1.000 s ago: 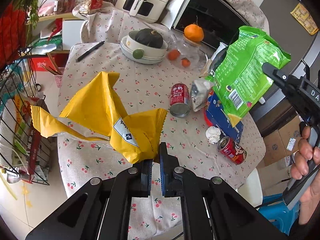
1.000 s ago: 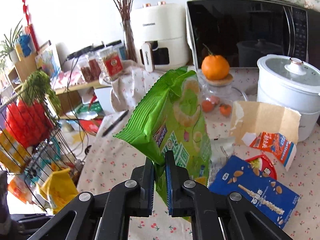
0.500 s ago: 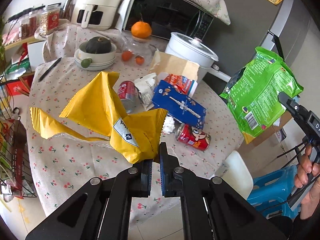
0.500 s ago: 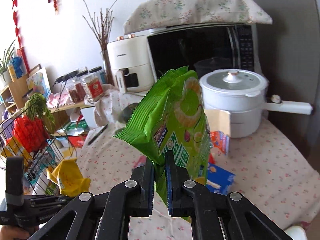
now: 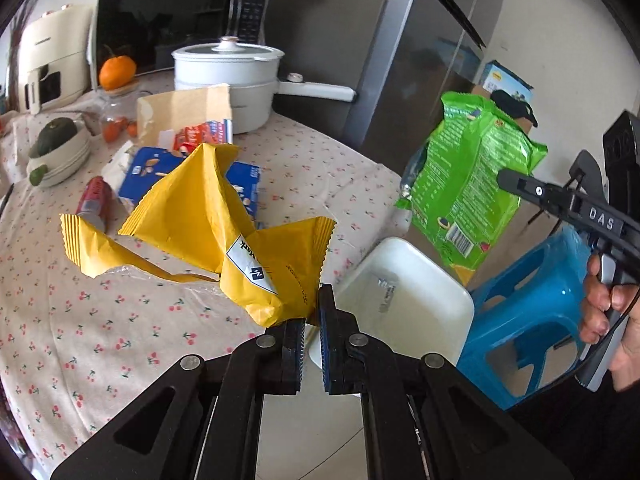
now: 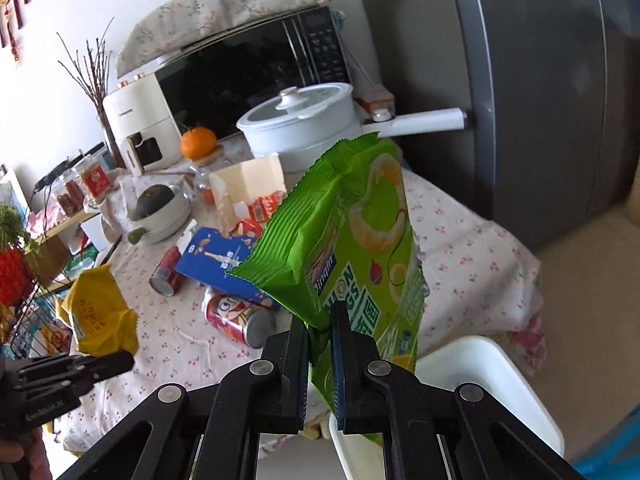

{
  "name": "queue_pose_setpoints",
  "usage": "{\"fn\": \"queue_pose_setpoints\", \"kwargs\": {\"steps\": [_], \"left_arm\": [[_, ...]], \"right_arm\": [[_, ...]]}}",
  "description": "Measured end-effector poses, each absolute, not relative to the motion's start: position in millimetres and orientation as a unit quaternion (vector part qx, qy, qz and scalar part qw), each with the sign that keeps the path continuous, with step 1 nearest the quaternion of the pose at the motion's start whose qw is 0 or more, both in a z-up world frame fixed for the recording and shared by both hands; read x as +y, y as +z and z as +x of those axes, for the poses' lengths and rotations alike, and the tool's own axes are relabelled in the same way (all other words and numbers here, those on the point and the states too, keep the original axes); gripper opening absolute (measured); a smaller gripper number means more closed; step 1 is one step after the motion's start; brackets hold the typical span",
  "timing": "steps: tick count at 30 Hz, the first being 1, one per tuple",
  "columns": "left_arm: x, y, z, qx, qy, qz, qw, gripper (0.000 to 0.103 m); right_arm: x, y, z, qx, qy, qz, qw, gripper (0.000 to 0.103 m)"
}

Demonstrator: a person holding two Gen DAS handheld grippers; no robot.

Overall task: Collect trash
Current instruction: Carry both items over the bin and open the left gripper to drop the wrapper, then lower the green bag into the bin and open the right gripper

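Left gripper [image 5: 312, 320] is clenched on a corner of the crumpled yellow wrapper [image 5: 224, 232], held above the table's edge [image 5: 352, 216]. Right gripper [image 6: 320, 332] pinches the crimped end of the green snack bag [image 6: 360, 240], which hangs upright over the white bin [image 6: 500, 368]. That bin stands on the floor just beside the table, next to a blue stool [image 5: 532, 292]; bare floor lies beyond it toward the grey fridge [image 6: 540, 80]. On the floral cloth remain 2 red cans [image 6: 236, 316], a blue box [image 6: 220, 260] and a white lidded pot [image 6: 304, 120].
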State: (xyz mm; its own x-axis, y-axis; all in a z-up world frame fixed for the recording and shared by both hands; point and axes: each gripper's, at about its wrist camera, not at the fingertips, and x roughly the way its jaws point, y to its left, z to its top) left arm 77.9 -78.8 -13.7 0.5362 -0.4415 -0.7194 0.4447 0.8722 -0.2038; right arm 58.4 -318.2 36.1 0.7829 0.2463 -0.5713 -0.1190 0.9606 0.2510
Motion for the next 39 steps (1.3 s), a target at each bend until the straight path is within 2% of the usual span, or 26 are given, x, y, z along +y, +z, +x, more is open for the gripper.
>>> {"fn": "queue_pose_setpoints", "kwargs": {"steps": [15, 23, 26, 29, 31, 33, 39], "left_arm": [[-240.3, -98.7, 73.3, 0.452, -0.373, 0.105, 0.803, 0.007], [-277.2, -117.4, 73.9, 0.45, -0.396, 0.124, 0.79, 0.008], [-279.2, -124.8, 75.8, 0.454, -0.394, 0.126, 0.789, 0.011], [-279.3, -128.2, 76.6, 0.461, -0.388, 0.133, 0.787, 0.027], [-277.0, -127.5, 77.4, 0.465, -0.381, 0.133, 0.788, 0.055], [-271.8, -123.4, 77.7, 0.465, -0.375, 0.128, 0.792, 0.066], [-238.6, -98.6, 80.5, 0.46, -0.347, 0.111, 0.81, 0.072]], "right_arm": [[-391.5, -4.3, 41.5, 0.372, 0.056, 0.106, 0.92, 0.008], [-420.6, -13.8, 36.0, 0.384, 0.038, 0.127, 0.914, 0.008], [-424.2, -16.1, 37.7, 0.39, 0.035, 0.13, 0.911, 0.008], [-424.8, -18.2, 40.3, 0.394, 0.031, 0.131, 0.909, 0.008], [-424.5, -19.7, 42.0, 0.398, 0.029, 0.13, 0.908, 0.008], [-423.6, -20.7, 44.0, 0.4, 0.029, 0.132, 0.907, 0.008], [-420.7, -27.1, 52.6, 0.411, 0.036, 0.154, 0.898, 0.008]]}}
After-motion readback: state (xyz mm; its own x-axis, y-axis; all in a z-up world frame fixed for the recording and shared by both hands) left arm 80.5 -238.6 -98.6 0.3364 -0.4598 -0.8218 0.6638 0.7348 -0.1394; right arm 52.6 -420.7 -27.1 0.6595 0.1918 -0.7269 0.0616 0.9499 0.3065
